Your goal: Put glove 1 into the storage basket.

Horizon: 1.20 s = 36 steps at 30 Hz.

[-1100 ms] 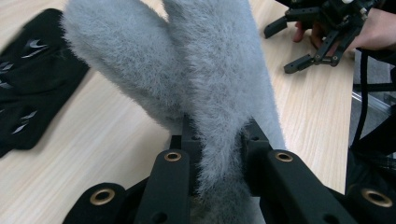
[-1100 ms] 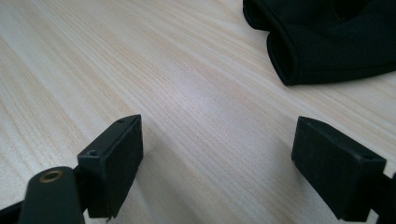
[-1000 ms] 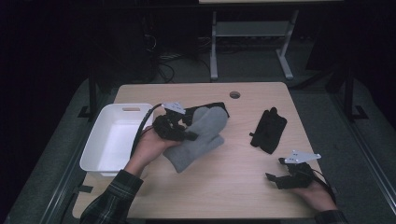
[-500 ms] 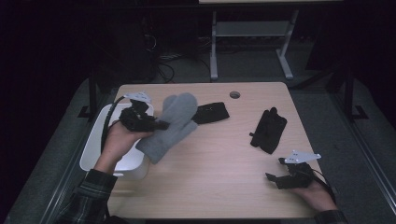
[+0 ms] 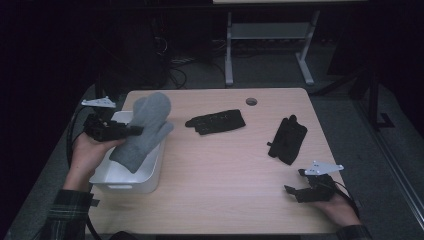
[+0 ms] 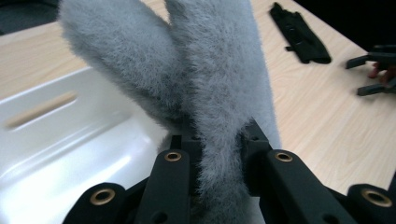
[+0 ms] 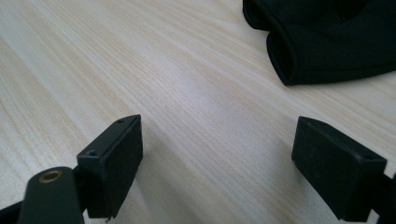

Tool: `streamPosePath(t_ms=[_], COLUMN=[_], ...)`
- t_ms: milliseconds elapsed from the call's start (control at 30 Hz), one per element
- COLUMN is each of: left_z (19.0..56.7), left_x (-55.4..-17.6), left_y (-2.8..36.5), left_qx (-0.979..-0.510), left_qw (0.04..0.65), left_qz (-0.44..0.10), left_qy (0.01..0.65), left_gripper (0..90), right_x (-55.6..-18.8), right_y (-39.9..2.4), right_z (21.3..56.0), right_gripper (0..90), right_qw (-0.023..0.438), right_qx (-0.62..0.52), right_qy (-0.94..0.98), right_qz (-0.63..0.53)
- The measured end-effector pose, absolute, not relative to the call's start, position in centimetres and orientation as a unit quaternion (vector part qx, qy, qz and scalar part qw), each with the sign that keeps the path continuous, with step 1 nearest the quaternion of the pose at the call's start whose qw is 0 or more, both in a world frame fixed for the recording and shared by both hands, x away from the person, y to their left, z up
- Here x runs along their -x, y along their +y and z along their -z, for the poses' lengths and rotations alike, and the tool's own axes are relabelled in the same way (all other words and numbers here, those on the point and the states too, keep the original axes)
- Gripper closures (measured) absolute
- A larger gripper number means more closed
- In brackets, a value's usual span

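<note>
A pair of fuzzy grey mittens (image 5: 145,130) hangs over the white bin (image 5: 150,176) at the table's left, pinched by my left gripper (image 5: 134,131). In the left gripper view the black jaws squeeze the grey mittens (image 6: 219,93) just above the white bin (image 6: 60,140). My right gripper (image 5: 295,192) rests near the table's front right corner, jaws wide apart with bare wood between the fingertips (image 7: 116,158). A black glove (image 5: 287,140) lies just beyond it, its cuff showing as a black glove (image 7: 327,42) in the right gripper view.
A second black glove (image 5: 216,121) lies flat in the middle of the wooden table (image 5: 225,175). A round cable hole (image 5: 251,101) sits near the far edge. Metal table legs (image 5: 229,45) stand on the floor behind.
My left gripper has carried the grey mittens leftward from the table's middle to above the white bin, uncovering the black glove beneath. The right gripper has stayed put.
</note>
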<state>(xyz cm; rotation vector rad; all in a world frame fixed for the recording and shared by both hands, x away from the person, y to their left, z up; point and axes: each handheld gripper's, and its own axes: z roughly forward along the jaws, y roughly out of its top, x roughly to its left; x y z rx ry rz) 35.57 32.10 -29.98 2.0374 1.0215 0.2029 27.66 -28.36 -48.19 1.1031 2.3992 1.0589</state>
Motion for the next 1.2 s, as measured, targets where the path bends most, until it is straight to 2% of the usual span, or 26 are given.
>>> streamPosePath(t_ms=[333, 867, 967, 1200], left_z=[33.8, 39.9, 40.3, 40.0], left_x=[-36.1, -39.2, -39.4, -39.3], left_y=[34.8, 36.0, 35.9, 36.1], left_qx=[-0.801, -0.795, -0.803, -0.800], left_qw=[0.395, 0.336, 0.316, 0.314], left_qz=[-0.058, -0.003, -0.019, -0.057], left_qy=[0.446, 0.504, 0.505, 0.508], left_gripper=[76.3, 75.2, 69.1, 44.7], right_x=[-27.7, -27.7, -27.7, -27.7], right_y=[-28.4, -28.4, -28.4, -28.4], right_z=[48.2, 48.2, 48.2, 48.2], right_gripper=[16.2, 16.2, 16.2, 16.2], right_qw=[0.148, 0.148, 0.148, 0.148], right_qx=[-0.384, -0.384, -0.384, -0.384], right_qy=[0.834, 0.834, 0.834, 0.834], right_qz=[-0.368, -0.368, -0.368, -0.368])
